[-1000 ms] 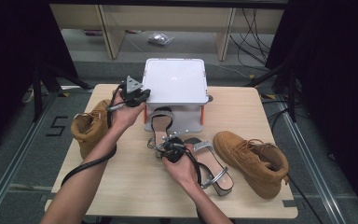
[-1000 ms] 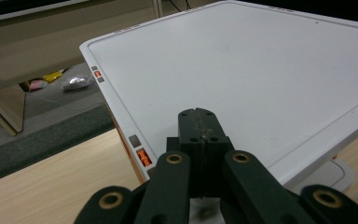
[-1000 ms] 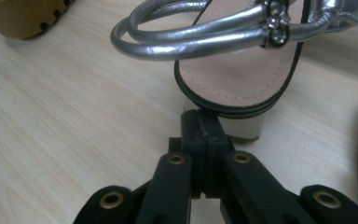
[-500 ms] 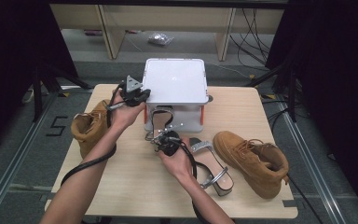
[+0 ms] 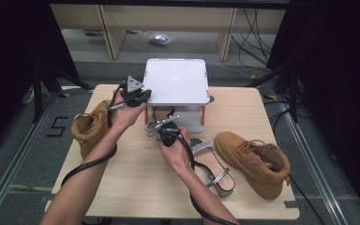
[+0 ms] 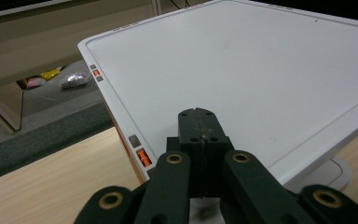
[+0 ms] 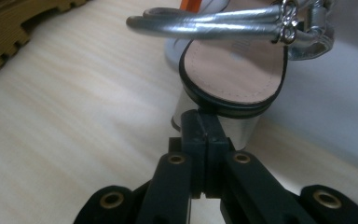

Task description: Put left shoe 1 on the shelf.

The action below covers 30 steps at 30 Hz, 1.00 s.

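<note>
A silver heeled sandal stands on the wooden table at the front of a white square-topped stand with orange legs. My right gripper is shut with nothing between its jaws, and its tips touch the base of the sandal's block heel. In the high view the right gripper sits just before the stand's open underside, where the sandal's strap shows. My left gripper is shut and empty, resting at the left edge of the stand's white top, also seen in the high view.
A second silver sandal lies flat to the right of my right forearm. One tan boot stands at the table's right, another tan boot at its left edge. Cables trail from both grippers.
My right gripper has moved a little away from me toward the stand, staying against the sandal's heel. The left gripper has stayed at the stand's edge.
</note>
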Tool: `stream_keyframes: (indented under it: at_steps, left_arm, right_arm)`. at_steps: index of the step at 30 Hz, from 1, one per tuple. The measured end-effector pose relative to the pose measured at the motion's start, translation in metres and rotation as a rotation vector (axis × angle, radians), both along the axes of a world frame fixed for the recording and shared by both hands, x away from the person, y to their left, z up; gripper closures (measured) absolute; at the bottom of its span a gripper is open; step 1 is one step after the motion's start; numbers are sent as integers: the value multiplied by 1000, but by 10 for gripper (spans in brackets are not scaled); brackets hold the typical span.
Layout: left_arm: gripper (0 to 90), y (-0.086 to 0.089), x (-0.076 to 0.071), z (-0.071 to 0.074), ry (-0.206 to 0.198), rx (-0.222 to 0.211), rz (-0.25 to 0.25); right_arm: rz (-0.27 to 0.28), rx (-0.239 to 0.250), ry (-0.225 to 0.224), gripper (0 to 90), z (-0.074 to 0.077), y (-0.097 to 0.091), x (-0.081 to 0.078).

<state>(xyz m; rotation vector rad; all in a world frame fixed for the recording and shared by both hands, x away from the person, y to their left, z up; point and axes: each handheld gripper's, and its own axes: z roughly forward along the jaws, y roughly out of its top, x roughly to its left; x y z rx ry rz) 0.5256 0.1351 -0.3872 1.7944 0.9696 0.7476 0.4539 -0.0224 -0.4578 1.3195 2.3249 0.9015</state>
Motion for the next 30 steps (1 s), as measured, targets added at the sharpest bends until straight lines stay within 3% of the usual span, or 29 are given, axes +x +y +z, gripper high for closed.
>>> stream_keyframes:
  at_steps: [12, 30]
  left_arm:
    - [898, -3, 0, 0, -2, -2, -4]
    - [898, -3, 0, 0, 0, -3, -3]
  right_arm:
    - [-24, -16, -59, 900, 2, 8, 22]
    - [-35, -18, -95, 900, 0, 19, 33]
